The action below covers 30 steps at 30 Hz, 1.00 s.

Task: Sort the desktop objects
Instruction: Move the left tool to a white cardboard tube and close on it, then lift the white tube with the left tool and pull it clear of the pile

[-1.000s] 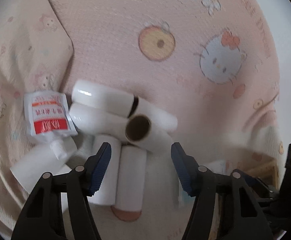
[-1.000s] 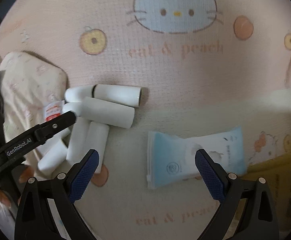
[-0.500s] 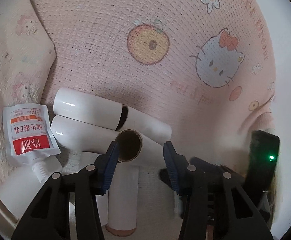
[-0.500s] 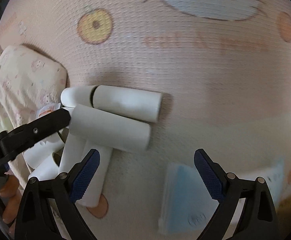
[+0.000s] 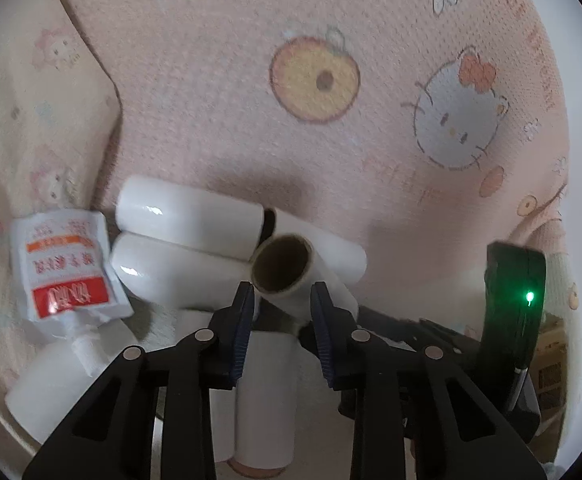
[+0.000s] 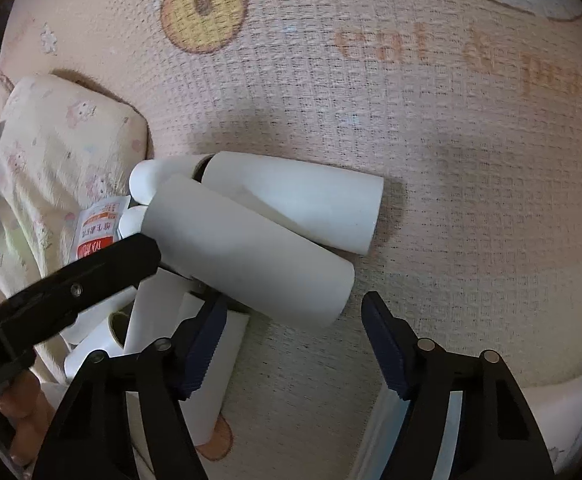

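Observation:
Several white paper rolls lie heaped on a pink cartoon blanket [image 5: 231,80]. The top roll [image 5: 287,276] shows its brown cardboard core. My left gripper [image 5: 283,308] has this roll's open end between its closing jaws; the right pad touches it, and a thin dark gap shows at the left pad. In the right wrist view the same roll [image 6: 251,248] lies slantwise, with a left finger [image 6: 91,272] at its left end. My right gripper [image 6: 291,320] is open and closing, its tips on either side of the roll's lower right end, apart from it.
A red-and-white spouted pouch [image 5: 63,264] lies left of the heap, against a cream pillow [image 5: 31,100]. A pale blue packet [image 6: 383,432] lies under the right gripper's right finger. The right gripper's black body with a green light [image 5: 515,300] stands close at the right.
The left jaws have narrowed around the top roll's open end, which has shifted slightly. The right gripper has come down from over the blue packet to the roll's other end, its jaws narrowing.

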Available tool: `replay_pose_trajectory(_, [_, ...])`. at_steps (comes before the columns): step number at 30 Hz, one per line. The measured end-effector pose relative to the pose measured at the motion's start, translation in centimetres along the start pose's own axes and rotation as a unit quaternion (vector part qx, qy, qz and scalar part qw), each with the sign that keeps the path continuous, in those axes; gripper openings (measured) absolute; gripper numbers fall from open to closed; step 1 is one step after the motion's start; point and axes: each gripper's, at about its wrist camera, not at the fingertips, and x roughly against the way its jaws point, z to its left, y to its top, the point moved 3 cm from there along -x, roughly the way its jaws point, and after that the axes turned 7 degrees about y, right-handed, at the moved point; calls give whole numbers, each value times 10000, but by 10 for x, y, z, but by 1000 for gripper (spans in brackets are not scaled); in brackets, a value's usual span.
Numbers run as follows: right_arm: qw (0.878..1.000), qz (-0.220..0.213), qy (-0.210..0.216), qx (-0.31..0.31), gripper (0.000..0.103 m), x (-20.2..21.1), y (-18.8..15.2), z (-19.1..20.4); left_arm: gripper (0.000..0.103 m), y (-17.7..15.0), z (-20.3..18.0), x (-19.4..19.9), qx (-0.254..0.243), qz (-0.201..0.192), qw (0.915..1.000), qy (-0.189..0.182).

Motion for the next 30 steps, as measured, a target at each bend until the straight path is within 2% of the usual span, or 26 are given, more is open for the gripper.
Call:
replay_pose_trajectory(3, [10000, 25, -59, 54, 68, 2, -2, 1, 32, 5, -3, 8, -60, -222, 9993, -286])
replay_pose_trajectory(5, [10000, 50, -36, 18, 68, 0, -2, 1, 32, 7, -6, 5, -123, -167, 9992, -336])
replay_pose_trajectory(7, [10000, 32, 4, -24, 68, 1, -2, -1, 32, 6, -8, -1, -214, -32, 9995, -234])
replay_pose_trajectory(10, [10000, 16, 34, -55, 68, 3, -4, -3, 32, 4, -15, -3, -383, 44, 9987, -332])
replay_pose_trajectory(13, [9999, 1, 115, -114, 61, 4, -5, -4, 32, 3, -15, -3, -422, 97, 9984, -364])
replay_pose_trajectory(16, [9992, 12, 276, -273, 55, 5, -7, -5, 32, 0, -12, -3, -407, 266, 9970, -598])
replay_pose_trajectory(17, [9992, 14, 296, -280, 55, 7, -7, -5, 32, -1, -13, -2, -448, 270, 9972, -541])
replay_pose_trajectory(24, [9996, -37, -191, 205, 54, 32, -20, 11, 32, -21, -27, 8, -1037, 224, 9941, -229])
replay_pose_trajectory(30, [9981, -47, -539, 288, 54, 59, -40, 20, 32, -52, -44, 21, -1292, 468, 9898, -376])
